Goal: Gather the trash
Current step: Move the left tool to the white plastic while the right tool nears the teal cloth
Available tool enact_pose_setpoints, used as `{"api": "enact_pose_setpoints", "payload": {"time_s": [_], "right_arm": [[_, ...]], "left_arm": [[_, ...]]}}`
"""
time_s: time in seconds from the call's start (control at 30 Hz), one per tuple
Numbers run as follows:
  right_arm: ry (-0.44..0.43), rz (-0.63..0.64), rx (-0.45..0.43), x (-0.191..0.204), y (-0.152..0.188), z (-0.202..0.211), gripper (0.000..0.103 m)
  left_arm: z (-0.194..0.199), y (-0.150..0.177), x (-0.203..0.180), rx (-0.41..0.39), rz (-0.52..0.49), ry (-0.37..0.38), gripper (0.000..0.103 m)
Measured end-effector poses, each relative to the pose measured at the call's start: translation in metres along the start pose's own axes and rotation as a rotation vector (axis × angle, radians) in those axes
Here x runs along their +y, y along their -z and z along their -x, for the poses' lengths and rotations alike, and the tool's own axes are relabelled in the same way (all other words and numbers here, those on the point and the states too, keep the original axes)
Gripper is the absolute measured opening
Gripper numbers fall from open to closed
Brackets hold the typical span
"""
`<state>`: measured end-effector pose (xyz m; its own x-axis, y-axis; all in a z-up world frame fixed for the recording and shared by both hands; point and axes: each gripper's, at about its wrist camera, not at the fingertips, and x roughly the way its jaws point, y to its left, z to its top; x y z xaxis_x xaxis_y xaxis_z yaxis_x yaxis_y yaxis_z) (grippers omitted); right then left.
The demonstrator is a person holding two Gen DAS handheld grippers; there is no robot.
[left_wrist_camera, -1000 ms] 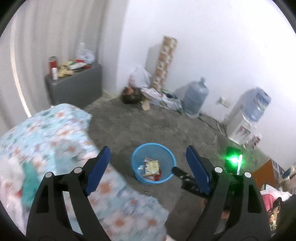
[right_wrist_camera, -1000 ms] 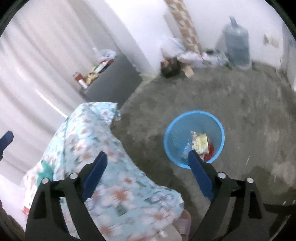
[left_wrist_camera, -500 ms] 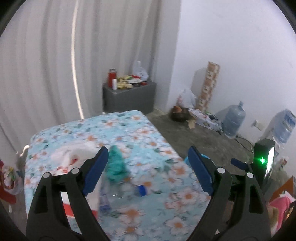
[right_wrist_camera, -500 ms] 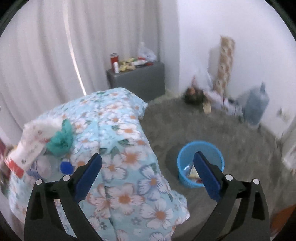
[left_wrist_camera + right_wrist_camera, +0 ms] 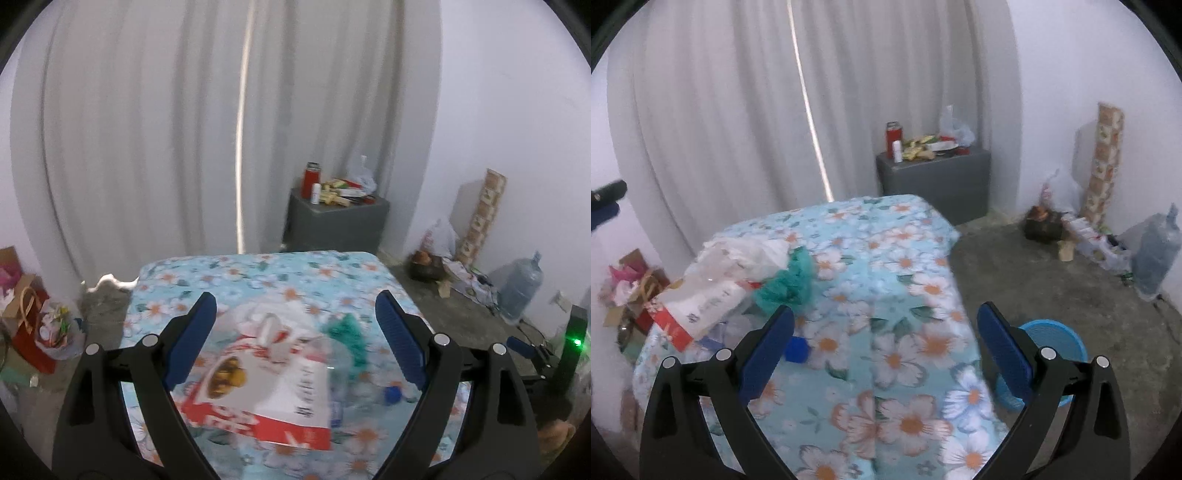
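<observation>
- The trash lies in a heap on the flowered table cover (image 5: pixel 886 295): a red-and-white snack bag (image 5: pixel 266 384), a teal crumpled wad (image 5: pixel 347 332), a clear bottle with a blue cap (image 5: pixel 796 350).
- The left gripper (image 5: pixel 295 339) hangs over the bag, spread wide, holding nothing.
- The right gripper (image 5: pixel 886 347) is spread too, empty, just beside the cap.
- I'd call this the reach; next, lower, pinch one piece, and carry it to the blue basket (image 5: pixel 1052 339) on the floor.

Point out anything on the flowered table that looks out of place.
A heap of litter sits on the flowered tablecloth: a red-and-white snack bag lying flat, a crumpled teal wrapper, a clear plastic bottle on its side and a loose blue cap. None of it is in the blue basket on the floor.
</observation>
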<state>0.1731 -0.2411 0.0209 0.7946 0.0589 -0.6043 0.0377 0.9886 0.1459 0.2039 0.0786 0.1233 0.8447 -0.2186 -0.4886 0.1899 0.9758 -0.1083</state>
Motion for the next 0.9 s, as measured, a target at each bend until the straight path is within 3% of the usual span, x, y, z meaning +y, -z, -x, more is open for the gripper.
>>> {"api": "enact_pose_setpoints", "payload": {"time_s": [0.17,0.33,0.5,0.9], "right_arm": [[-0.118,-0.057,0.05,0.002,-0.005,-0.016,0.096],[-0.216,-0.099,0.118,0.005,-0.01,-0.04,0.096],[-0.3,-0.157,0.18,0.004,-0.02,-0.062,0.09],[-0.447,-0.283,0.381,0.011,-0.049,-0.148,0.074]], "left_arm": [[-0.025,0.003,0.039,0.075,0.083,0.027,0.083],[-0.062,0.007,0.063,0.164,0.121,0.108,0.083],[-0.099,0.006,0.06,0.248,0.038,0.158,0.083],[-0.141,0.0,0.053,0.312,-0.036,0.229,0.06]]}}
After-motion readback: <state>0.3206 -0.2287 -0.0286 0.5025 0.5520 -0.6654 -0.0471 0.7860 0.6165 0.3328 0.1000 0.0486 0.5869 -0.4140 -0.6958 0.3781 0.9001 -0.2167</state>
